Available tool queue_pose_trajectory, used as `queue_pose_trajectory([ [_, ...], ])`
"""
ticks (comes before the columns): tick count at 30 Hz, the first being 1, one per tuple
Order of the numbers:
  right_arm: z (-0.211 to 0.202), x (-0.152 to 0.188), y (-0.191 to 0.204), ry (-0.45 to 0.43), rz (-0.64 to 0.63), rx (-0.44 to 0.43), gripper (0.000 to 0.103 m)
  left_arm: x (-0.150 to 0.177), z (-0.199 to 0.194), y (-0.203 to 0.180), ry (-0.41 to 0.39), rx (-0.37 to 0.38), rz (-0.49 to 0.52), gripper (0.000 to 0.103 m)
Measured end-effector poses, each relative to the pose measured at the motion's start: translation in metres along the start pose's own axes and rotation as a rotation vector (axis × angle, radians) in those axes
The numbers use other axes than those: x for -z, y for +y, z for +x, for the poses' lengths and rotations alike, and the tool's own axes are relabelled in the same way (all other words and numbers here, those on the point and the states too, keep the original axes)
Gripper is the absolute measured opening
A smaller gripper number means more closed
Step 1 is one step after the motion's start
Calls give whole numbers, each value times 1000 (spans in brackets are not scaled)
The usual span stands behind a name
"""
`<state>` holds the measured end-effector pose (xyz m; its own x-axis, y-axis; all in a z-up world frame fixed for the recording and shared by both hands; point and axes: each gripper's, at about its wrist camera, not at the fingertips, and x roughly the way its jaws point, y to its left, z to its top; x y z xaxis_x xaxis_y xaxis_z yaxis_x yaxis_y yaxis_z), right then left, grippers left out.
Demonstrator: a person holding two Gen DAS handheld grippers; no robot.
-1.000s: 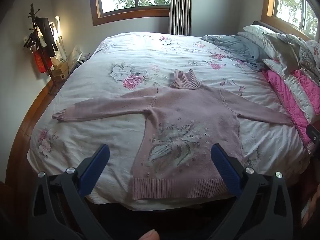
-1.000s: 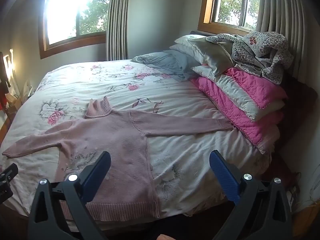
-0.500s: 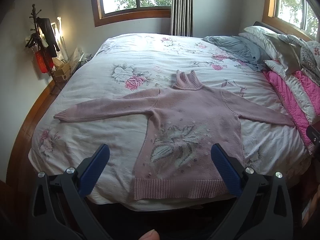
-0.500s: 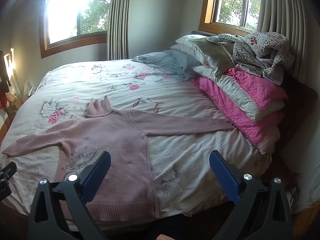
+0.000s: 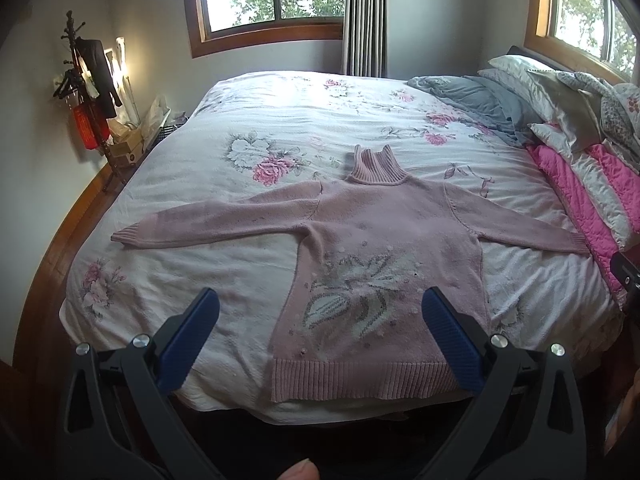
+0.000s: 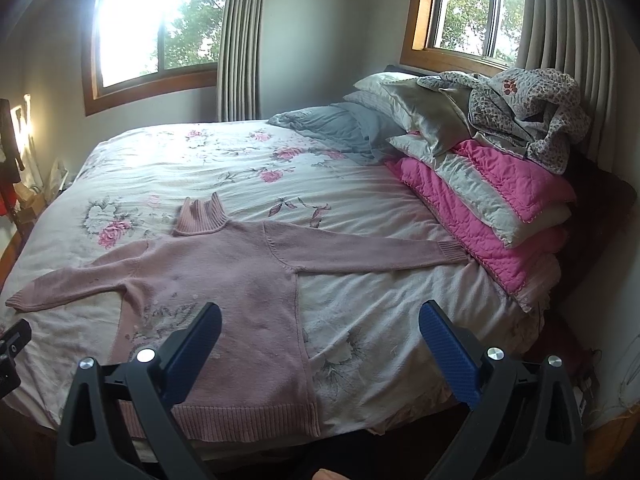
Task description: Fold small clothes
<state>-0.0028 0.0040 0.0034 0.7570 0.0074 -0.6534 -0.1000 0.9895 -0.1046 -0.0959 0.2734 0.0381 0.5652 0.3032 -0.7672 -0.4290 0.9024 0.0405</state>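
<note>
Both views had edged slightly closer since a second earlier. The left gripper (image 5: 320, 332) and right gripper (image 6: 320, 344) hovered spread and empty over the bed's (image 5: 280, 120) near edge — the pink turtleneck sweater (image 5: 384, 248) lay flat, sleeves outstretched.

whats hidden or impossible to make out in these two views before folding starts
- Pink sweater back side: hidden in both views, it lies face up on the bed.
- Sweater hem, left part: right wrist view, covered by the right hand-held gripper.
- Items on the bedside stand: left wrist view, too small and dim.
- Person: only a fingertip shows, cut off by the bottom edge.
</note>
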Motion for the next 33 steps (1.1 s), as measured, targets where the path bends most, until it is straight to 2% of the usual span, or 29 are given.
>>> queue_pose_trajectory([
  [33, -1, 0, -5, -5, 3, 6, 99, -3, -5, -2, -8, -1, 6, 100],
])
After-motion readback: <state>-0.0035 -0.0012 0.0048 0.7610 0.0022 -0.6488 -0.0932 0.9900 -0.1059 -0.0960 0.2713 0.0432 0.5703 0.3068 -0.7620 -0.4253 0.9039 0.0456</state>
